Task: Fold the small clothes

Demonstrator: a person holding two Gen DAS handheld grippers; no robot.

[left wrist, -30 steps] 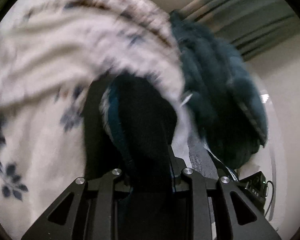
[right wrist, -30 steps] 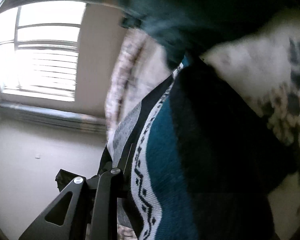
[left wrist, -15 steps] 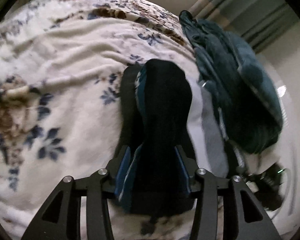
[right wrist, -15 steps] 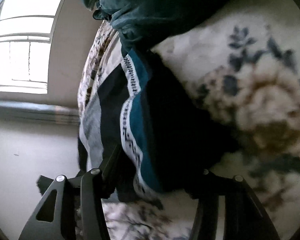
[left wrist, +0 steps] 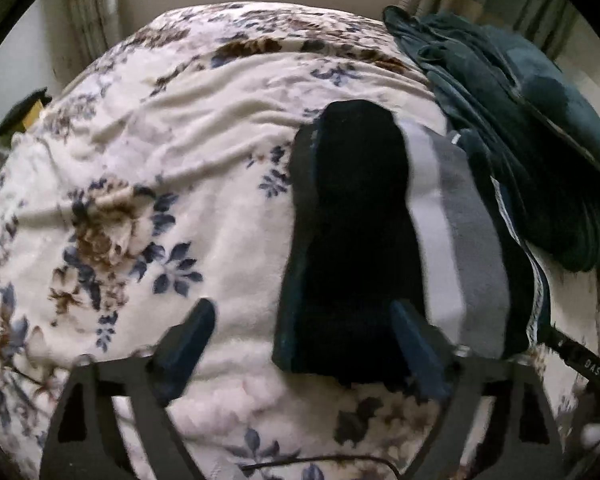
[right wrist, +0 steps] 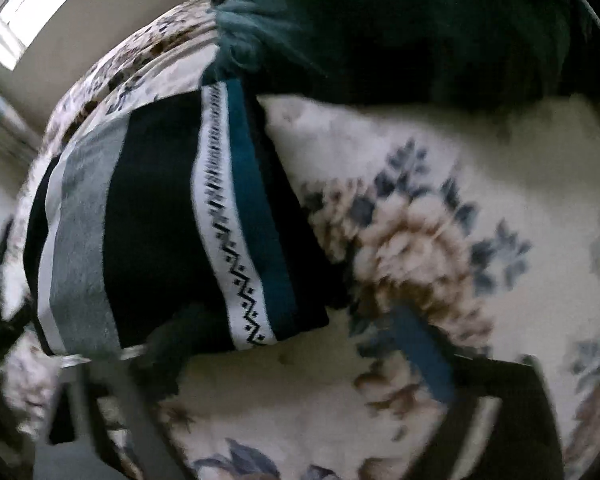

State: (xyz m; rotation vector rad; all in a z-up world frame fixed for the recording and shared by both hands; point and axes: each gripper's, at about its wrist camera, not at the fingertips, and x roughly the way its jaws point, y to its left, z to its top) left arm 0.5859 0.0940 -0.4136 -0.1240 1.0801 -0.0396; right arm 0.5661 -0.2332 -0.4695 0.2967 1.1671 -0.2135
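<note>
The folded striped sweater (left wrist: 352, 240) is laid on the floral blanket (left wrist: 140, 200), released by both grippers. The left gripper (left wrist: 304, 332) is opening, only its right finger over the sweater's near edge. The right gripper (right wrist: 296, 344) is opening beside the sweater's corner, nothing pinched.

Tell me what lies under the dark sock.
The sock rests partly on the floral blanket and partly over a striped garment. How far that garment extends beneath is hidden.

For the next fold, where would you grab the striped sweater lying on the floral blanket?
Grip the striped sweater at its near hem edge, coming from above with the open right gripper: it lies flat, and that free edge faces the gripper, probably easiest to pinch.
</note>
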